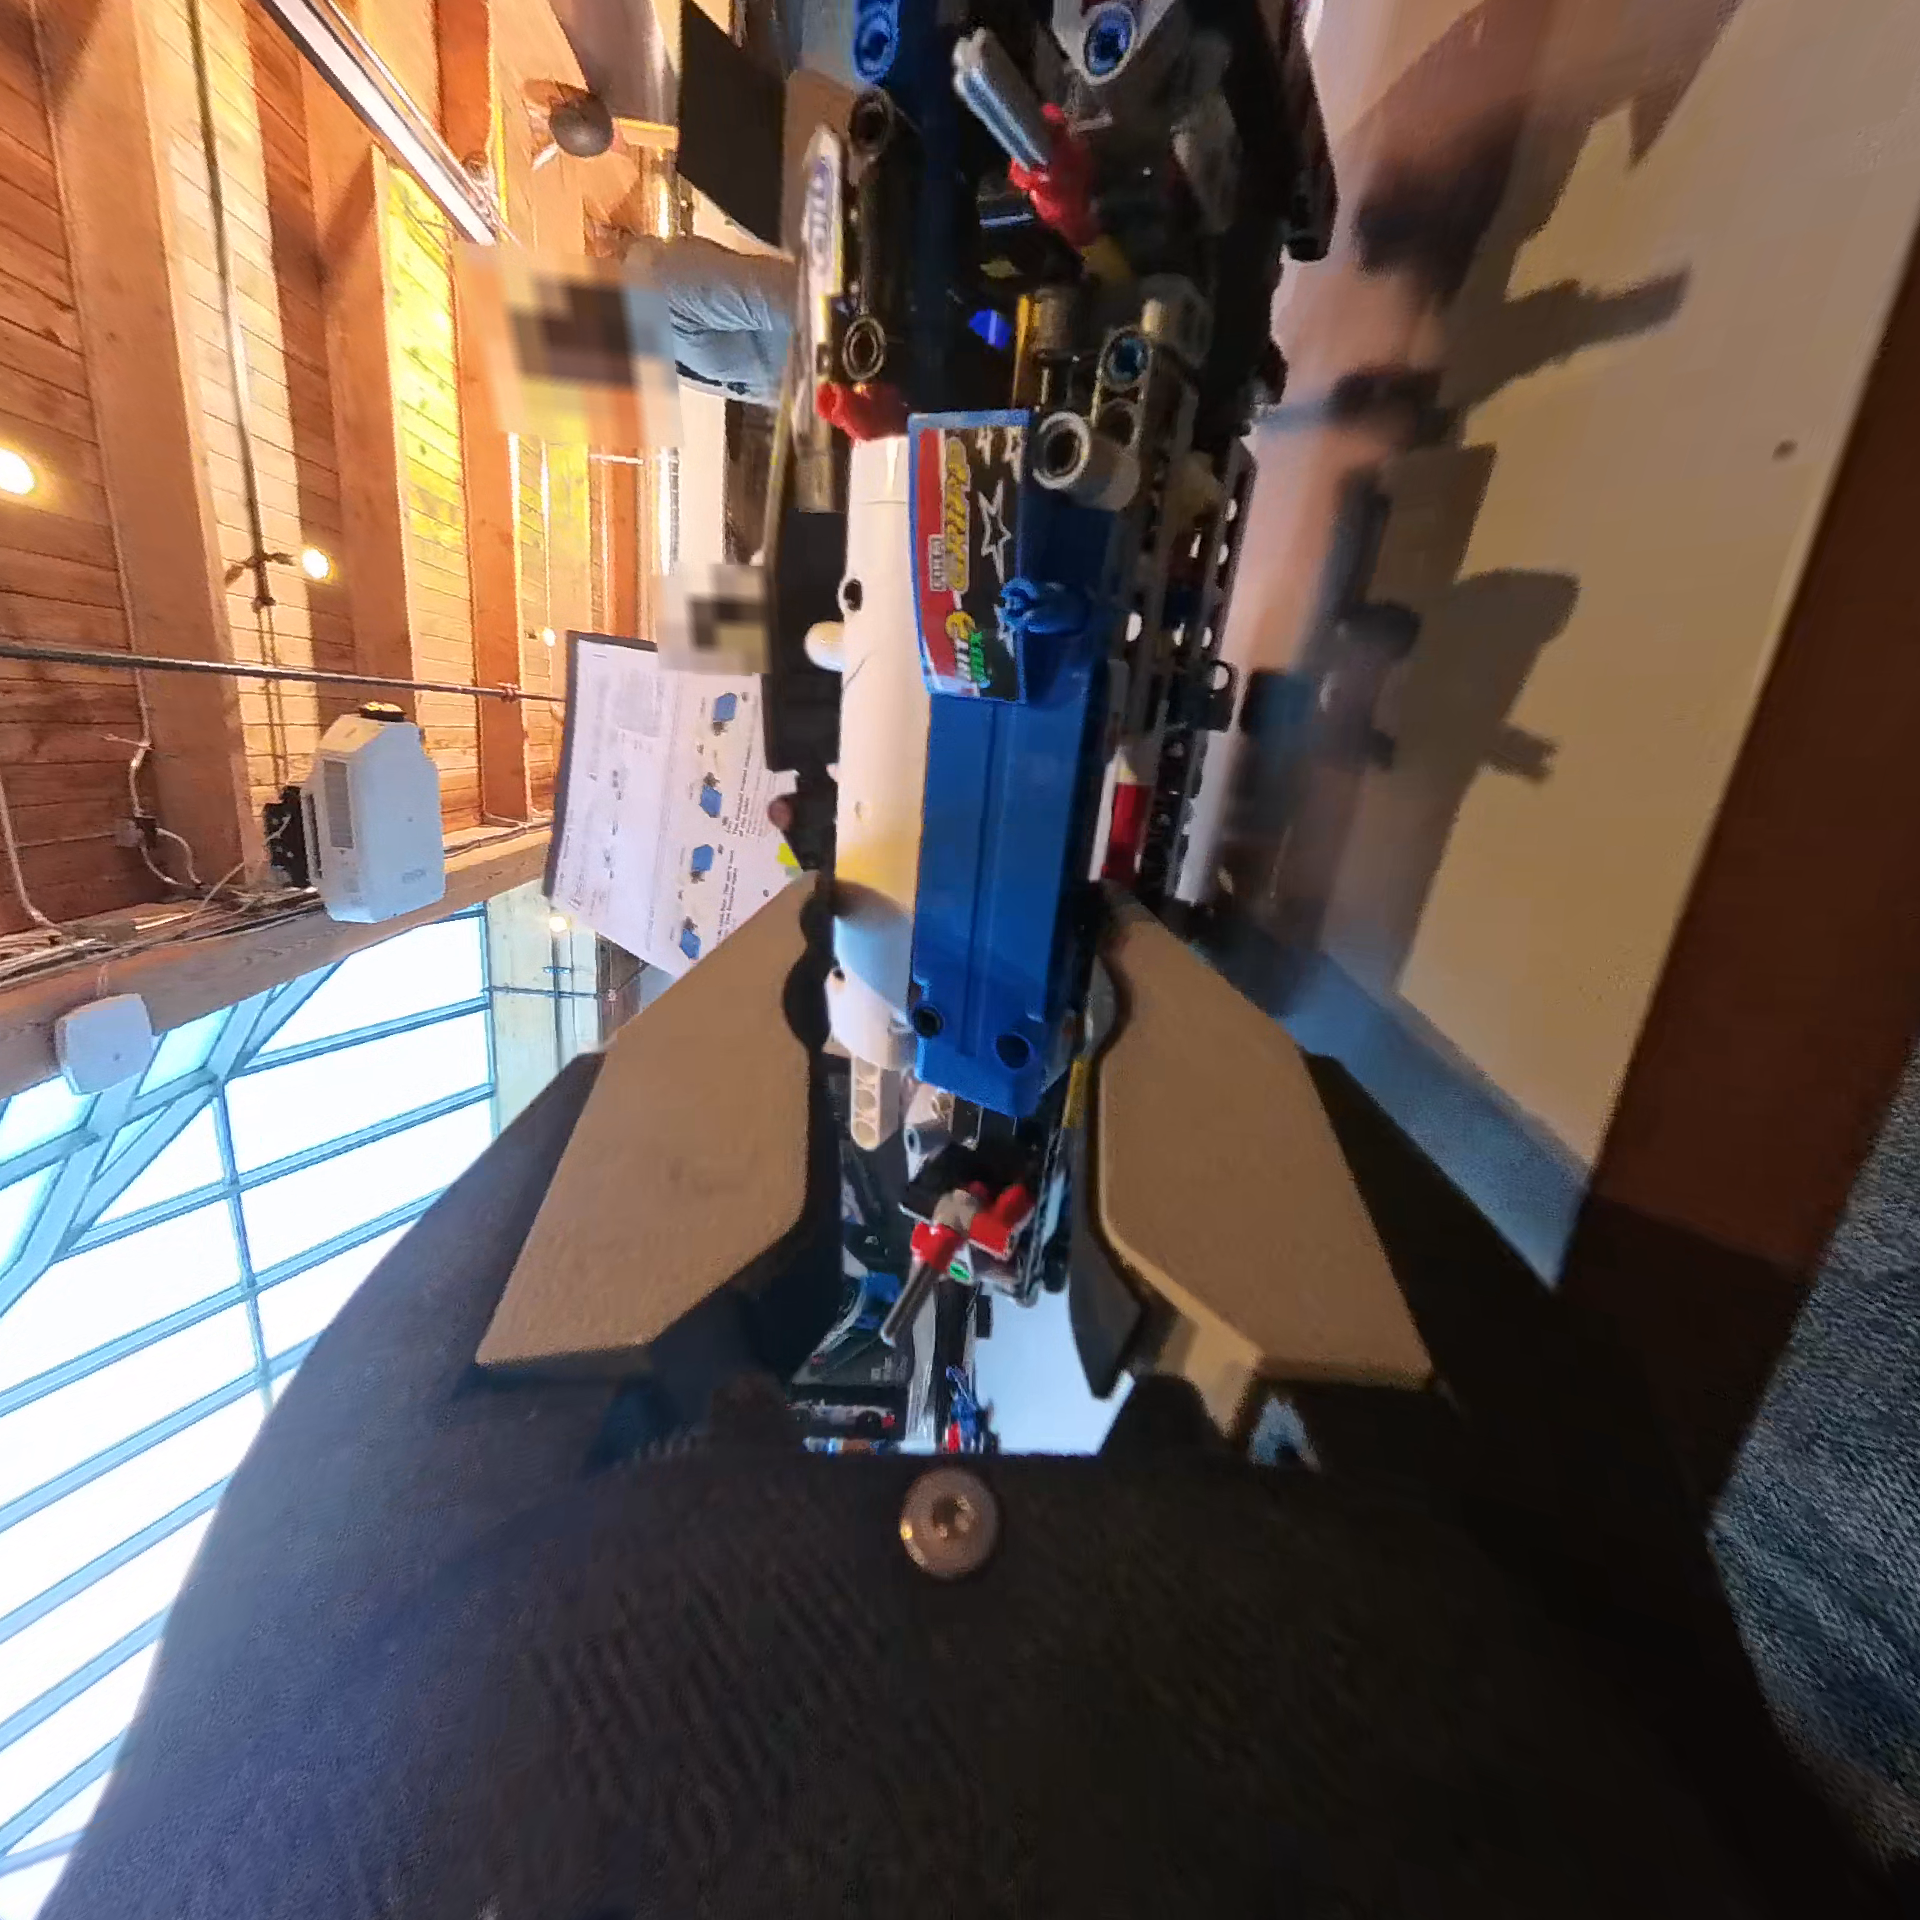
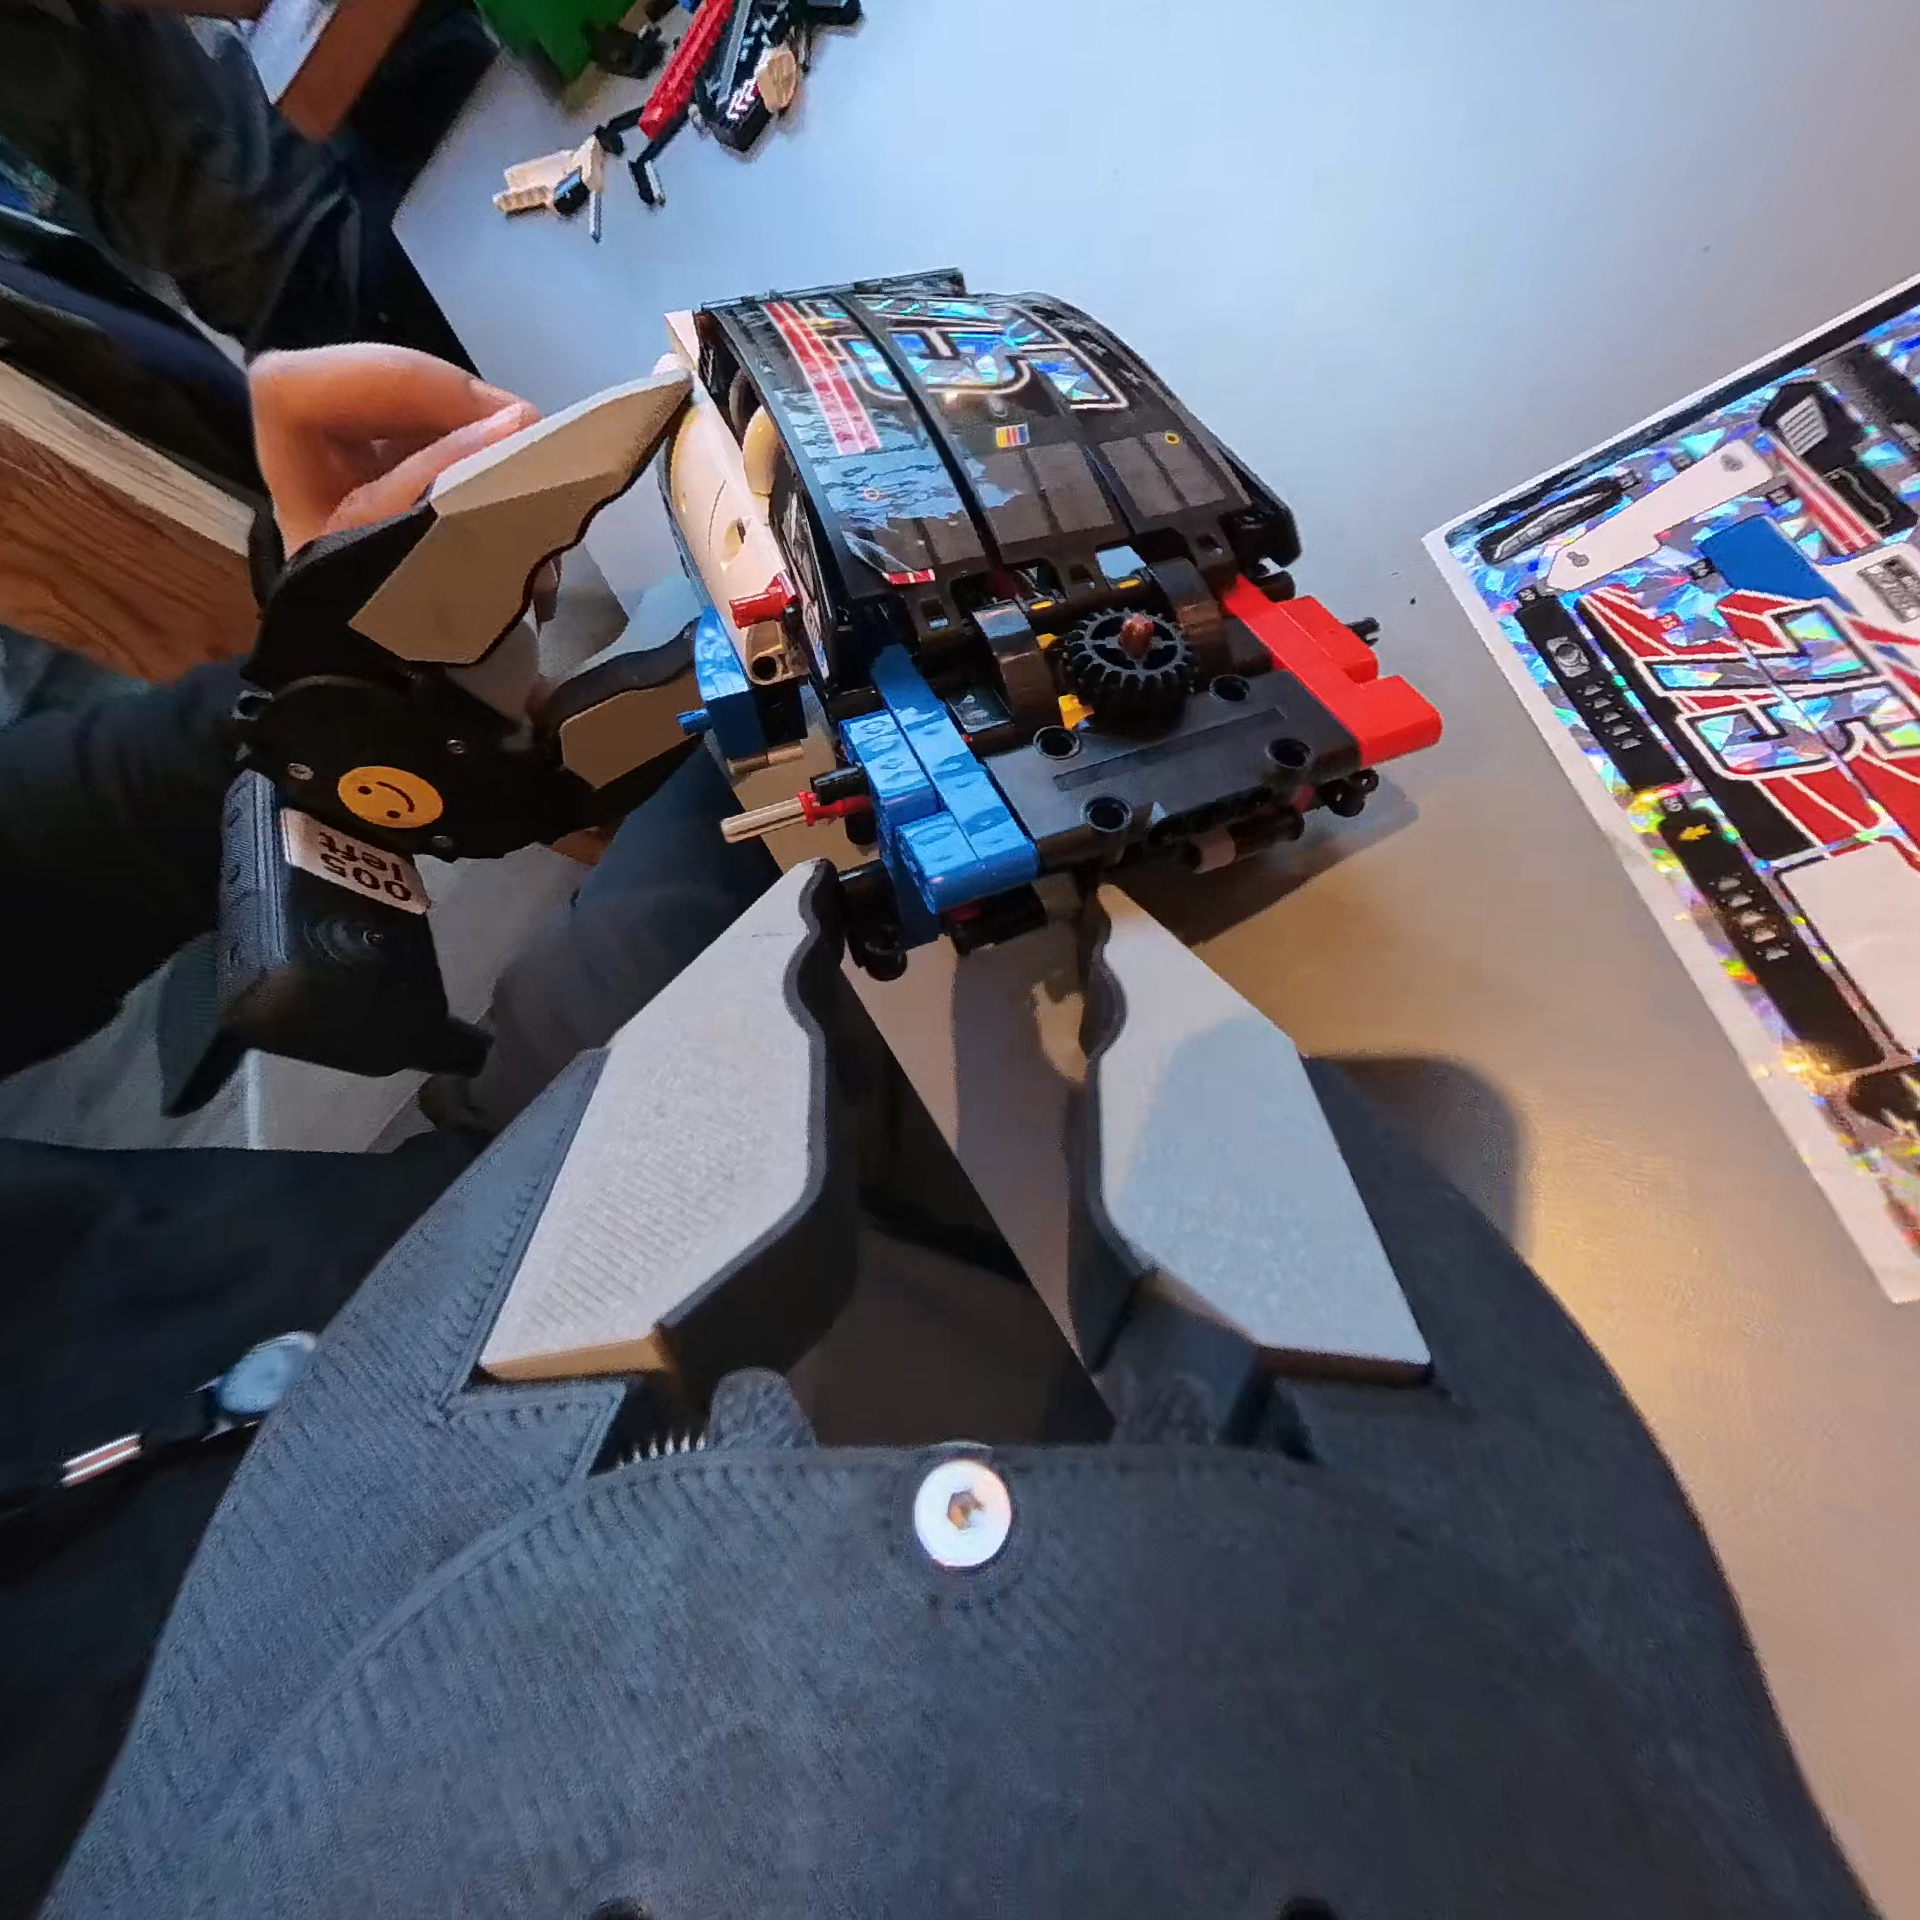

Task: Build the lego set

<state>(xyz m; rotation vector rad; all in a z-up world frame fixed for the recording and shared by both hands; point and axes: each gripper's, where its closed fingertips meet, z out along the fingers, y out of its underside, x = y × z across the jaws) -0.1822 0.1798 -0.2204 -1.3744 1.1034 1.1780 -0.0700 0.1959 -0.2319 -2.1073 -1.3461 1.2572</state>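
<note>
On the far left of the right wrist view, a bare hand (image 2: 364,436) is seen behind the left gripper (image 2: 665,540), which is turned on its side. Its upper finger (image 2: 540,488) is laid against the white side of the lego car (image 2: 997,582), and its lower finger (image 2: 613,717) is placed under the blue side panel, so the car is clamped between them from its left side. In the left wrist view the same hold is shown from close: the blue panel (image 1: 997,831) and the white panel (image 1: 873,727) are gripped between the two tan fingers (image 1: 675,1122), and the left gripper (image 1: 961,925) is closed on them. An instruction booklet (image 1: 665,790) is seen beyond the left finger.

The car is set at the edge of the grey table (image 2: 1455,208), just ahead of the fingertips of the right gripper (image 2: 961,914). The right gripper is pointed forward and slightly down at the rear of the car. Its fingertips are at the lower rear edge, below the blue bricks (image 2: 935,800); whether something is pinched there cannot be told, because the contact is hidden by the car.

To the right of the right finger, bare table is left beside the car, up to the sticker sheet (image 2: 1714,727), which is well apart. Beyond the car, loose parts (image 2: 665,114) are lying far from the fingers.
</note>
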